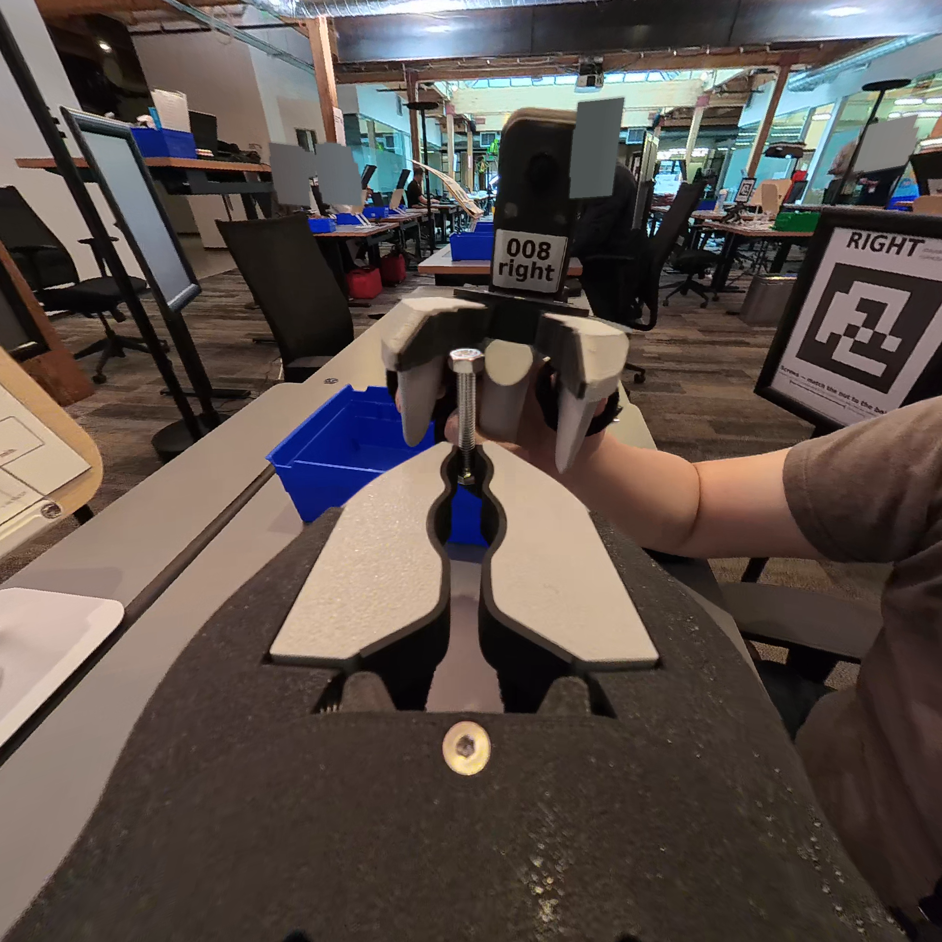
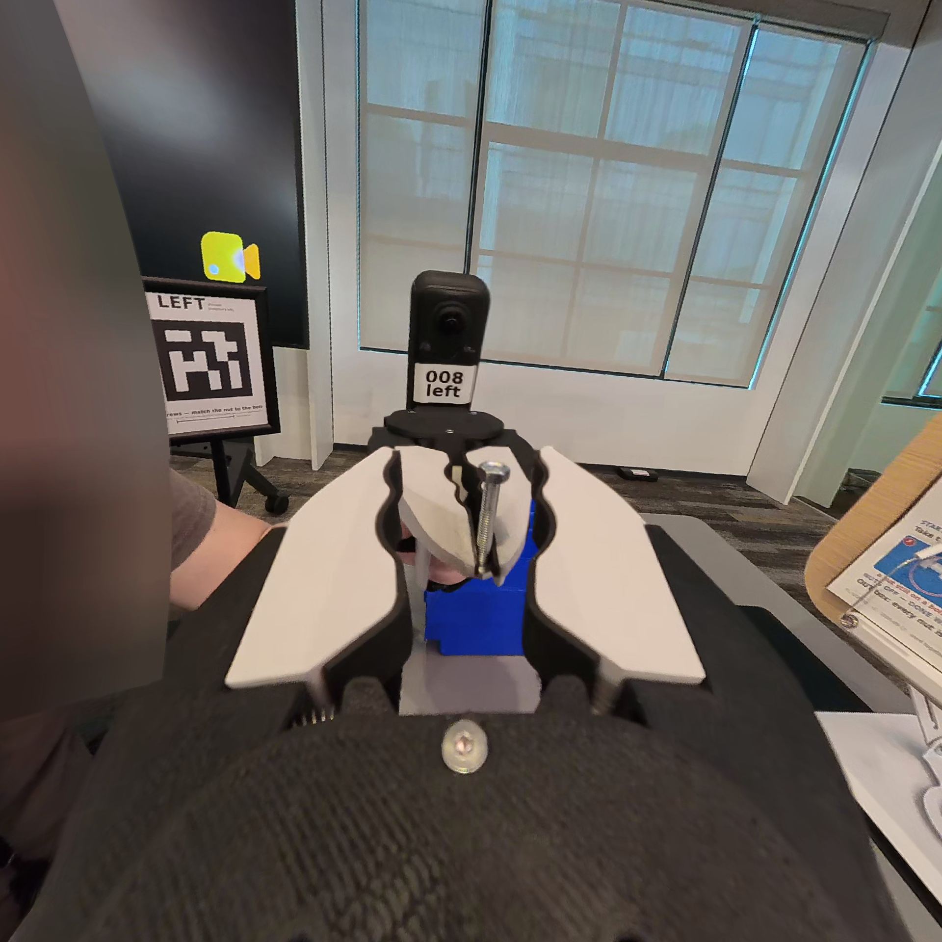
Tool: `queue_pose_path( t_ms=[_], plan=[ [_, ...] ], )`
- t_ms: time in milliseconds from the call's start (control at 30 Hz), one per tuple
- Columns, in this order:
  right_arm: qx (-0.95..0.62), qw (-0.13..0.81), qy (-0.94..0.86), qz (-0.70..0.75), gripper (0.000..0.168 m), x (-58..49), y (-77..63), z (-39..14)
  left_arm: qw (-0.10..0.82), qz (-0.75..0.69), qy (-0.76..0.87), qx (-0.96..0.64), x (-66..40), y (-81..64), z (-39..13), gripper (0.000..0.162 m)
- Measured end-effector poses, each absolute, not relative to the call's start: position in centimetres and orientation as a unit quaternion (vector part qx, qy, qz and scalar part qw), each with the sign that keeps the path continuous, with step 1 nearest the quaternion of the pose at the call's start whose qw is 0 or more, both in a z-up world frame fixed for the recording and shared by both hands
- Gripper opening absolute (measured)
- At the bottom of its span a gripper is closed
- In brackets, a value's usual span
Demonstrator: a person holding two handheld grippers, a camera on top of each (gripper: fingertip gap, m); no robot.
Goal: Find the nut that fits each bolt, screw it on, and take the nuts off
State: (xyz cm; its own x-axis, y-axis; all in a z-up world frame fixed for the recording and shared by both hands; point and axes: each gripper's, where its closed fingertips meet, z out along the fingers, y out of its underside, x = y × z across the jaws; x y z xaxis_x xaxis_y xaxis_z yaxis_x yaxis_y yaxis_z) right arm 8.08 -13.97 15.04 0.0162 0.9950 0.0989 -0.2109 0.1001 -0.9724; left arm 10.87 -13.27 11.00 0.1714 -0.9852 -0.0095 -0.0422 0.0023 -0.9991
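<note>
A silver hex-head bolt (image 1: 466, 402) stands upright, head up. My left gripper (image 1: 466, 448) is shut on its lower end, where a small nut (image 1: 465, 478) sits in the hollow between the fingers. My right gripper (image 1: 489, 451) faces it, open, with one finger on either side of the bolt and not touching it. In the right wrist view the open right gripper (image 2: 469, 453) frames the left gripper (image 2: 484, 568), which clamps the tilted bolt (image 2: 487, 515). Both are held in the air above a blue bin (image 1: 346, 448).
The blue bin (image 2: 474, 627) stands on a grey table (image 1: 178, 509). A tan board with papers (image 2: 892, 560) and a white sheet (image 1: 41, 652) lie on one side. Framed marker signs on stands (image 1: 866, 316) (image 2: 209, 357) flank the table. A person's forearm (image 1: 688, 499) reaches in. My hands' fingertips stand some 4 cm from each other.
</note>
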Motion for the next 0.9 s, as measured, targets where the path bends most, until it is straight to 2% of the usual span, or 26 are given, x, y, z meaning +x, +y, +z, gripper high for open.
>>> queue_pose_path(
  t_ms=[267, 600, 800, 900],
  plan=[
    [-0.418, 0.587, -0.48, 0.499, 0.056, 7.9, -14.3, 15.0, 0.549, -0.435, 0.445, -0.558, 9.9, -12.1, 11.4, 0.005],
    [-0.424, 0.58, -0.476, 0.507, 0.054, 7.8, -14.1, 14.9, 0.536, -0.441, 0.464, -0.55, 10.8, -13.2, 11.1, 0.005],
    [-0.426, 0.583, -0.485, 0.493, 0.059, 7.6, -14.3, 14.8, 0.553, -0.433, 0.442, -0.559, 9.9, -12.0, 11.4, 0.005],
    [-0.419, 0.59, -0.48, 0.497, 0.056, 8.4, -14.3, 15.5, 0.567, -0.428, 0.419, -0.566, 8.6, -11.1, 12.0, 0.004]
  ],
)
